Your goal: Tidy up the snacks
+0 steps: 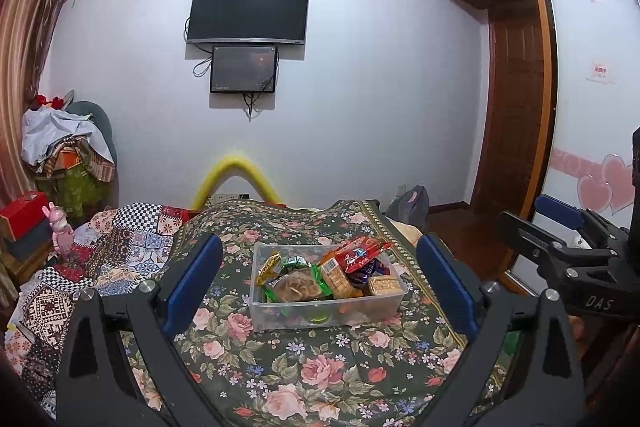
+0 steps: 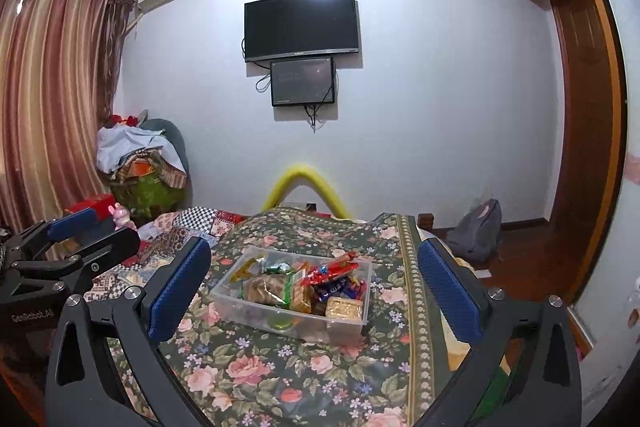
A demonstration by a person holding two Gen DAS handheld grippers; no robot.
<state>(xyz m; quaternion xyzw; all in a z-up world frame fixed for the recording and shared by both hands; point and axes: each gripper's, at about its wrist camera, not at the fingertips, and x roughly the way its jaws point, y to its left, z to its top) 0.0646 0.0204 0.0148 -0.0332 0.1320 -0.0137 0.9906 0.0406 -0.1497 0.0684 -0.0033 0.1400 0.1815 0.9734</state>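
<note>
Floral bedspread (image 1: 320, 359) carries a clear bin (image 1: 326, 301) near its far edge, packed with snack packets (image 1: 340, 275); a red packet (image 1: 358, 255) sticks up above the rim. Left gripper (image 1: 320, 287), jaws spread wide and empty, frames the bin between its blue pads (image 1: 192, 279), held short of it with no contact. Right gripper (image 2: 316, 291), likewise wide apart and empty, sits beside the left one, bin ahead between its fingers.

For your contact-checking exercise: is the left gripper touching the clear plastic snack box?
Apart. The left wrist view shows the open left gripper short of the clear plastic snack box, flowered cloth visible between.
</note>
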